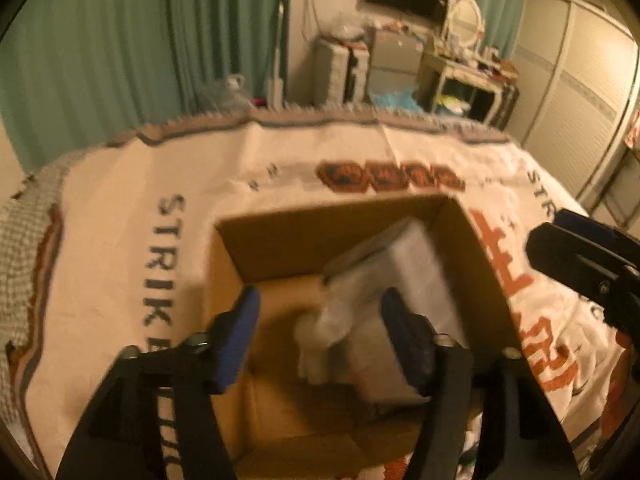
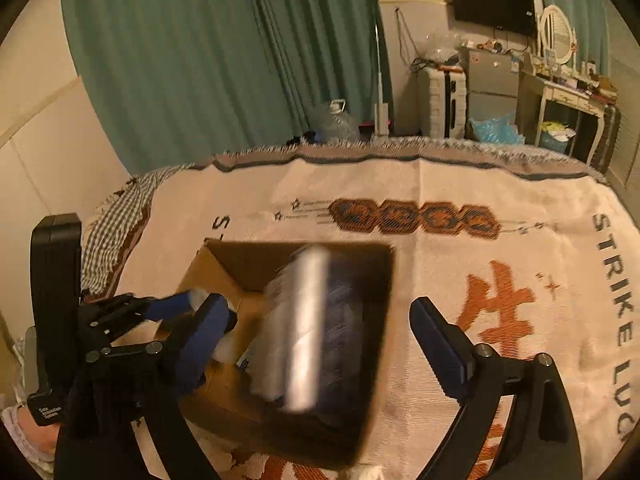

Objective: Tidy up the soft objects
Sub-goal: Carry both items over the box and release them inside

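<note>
Over the open cardboard box (image 1: 280, 240), the left tool (image 1: 320, 336) hangs with its blue pads spread and pinching nothing, and the right tool (image 2: 320, 344) stands wider still, its pads also free. Between them a blurred, plastic-wrapped grey soft bundle (image 1: 400, 280) sits tilted inside the box, against its right wall as the left wrist view shows it, clear of both tools' pads. The box rests on a cream woven blanket (image 2: 460, 192) with orange lettering spread over the bed, and beyond the box hang green curtains (image 2: 200, 60).
</note>
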Available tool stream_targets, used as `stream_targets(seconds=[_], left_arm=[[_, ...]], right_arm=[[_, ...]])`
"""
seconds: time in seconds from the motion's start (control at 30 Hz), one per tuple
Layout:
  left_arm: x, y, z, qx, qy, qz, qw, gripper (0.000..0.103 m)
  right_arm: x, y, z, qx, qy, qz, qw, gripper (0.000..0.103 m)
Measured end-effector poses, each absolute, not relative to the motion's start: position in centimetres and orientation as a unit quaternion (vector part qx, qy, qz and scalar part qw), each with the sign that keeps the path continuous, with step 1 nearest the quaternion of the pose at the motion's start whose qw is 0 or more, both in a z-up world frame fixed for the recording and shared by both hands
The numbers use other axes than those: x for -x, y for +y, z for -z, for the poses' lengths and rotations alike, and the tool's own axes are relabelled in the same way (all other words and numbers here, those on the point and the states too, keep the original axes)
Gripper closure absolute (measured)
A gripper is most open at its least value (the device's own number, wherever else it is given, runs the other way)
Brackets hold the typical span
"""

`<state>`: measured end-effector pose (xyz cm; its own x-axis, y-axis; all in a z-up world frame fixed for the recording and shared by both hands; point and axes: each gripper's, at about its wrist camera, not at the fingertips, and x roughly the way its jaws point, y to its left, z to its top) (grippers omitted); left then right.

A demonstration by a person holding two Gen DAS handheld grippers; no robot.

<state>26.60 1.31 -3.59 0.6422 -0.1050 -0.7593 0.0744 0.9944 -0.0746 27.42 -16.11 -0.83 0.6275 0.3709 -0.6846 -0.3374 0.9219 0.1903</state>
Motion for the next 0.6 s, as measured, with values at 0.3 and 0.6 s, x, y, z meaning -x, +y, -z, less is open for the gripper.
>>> stream_targets(seconds=[0.3, 0.6], left_arm=[[-20.0, 1.1, -7.5, 0.007, 0.342, 0.042, 0.939, 0.025], [-11.1, 2.2, -14.0, 0.017, 0.269, 0.025, 0.963, 0.017]], right_arm=[[-21.4, -18.4, -8.7, -0.018, 0.326, -0.183, 0.927, 0.01], [-11.0, -19.6, -16.8, 0.013, 0.273, -0.178, 0.945, 0.0]])
